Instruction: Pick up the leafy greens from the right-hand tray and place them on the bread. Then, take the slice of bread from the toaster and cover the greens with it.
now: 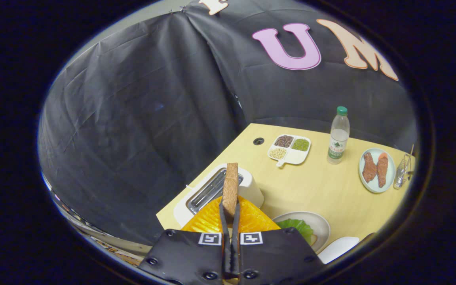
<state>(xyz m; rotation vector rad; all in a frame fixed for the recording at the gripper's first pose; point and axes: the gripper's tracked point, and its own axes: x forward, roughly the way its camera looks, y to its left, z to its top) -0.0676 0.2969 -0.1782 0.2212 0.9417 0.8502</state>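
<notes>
Gripper view: greens (297, 226) on plate (323, 225) (tongs (230, 206) pinching bread (230, 190))

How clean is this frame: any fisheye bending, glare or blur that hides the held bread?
Gripper view: fisheye bends the table edges, worst outward. Lighting is even, shadows soft, no strong glare on the toaster. The bread slice pinched in the hand-held gripper is sharp; the water bottle and the plate with greens stay legible.

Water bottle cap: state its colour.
Green. The water bottle stands beyond the fingers, between the divided tray and the meat plate; gripper view.
</notes>
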